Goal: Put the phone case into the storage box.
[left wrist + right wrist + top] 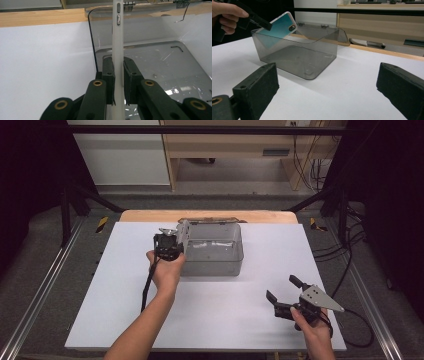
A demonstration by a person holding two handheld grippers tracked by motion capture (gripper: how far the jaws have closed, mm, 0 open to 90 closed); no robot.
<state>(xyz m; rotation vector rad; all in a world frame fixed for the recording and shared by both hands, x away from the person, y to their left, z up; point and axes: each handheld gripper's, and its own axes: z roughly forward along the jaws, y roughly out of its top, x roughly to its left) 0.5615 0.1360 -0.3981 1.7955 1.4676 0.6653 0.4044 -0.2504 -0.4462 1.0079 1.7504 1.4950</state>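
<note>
Left gripper view: my jaws are clamped on the phone [118, 47], right over the box.

I hold the phone by its thin edges with the left gripper [118, 82], and its long side points up and away from me, past the near wall of the clear box [140, 60]. In the right gripper view the phone [279, 25] tilts over the left corner of the box [297, 57], its low end dipping inside but not on the bottom yet. So I think the way to go is down and in. In the high view my right gripper [286, 296] rests far off on the white desk [125, 320], its 2 jaws wide apart with nothing between them. The left hand [166, 270] is much nearer the box.
</note>
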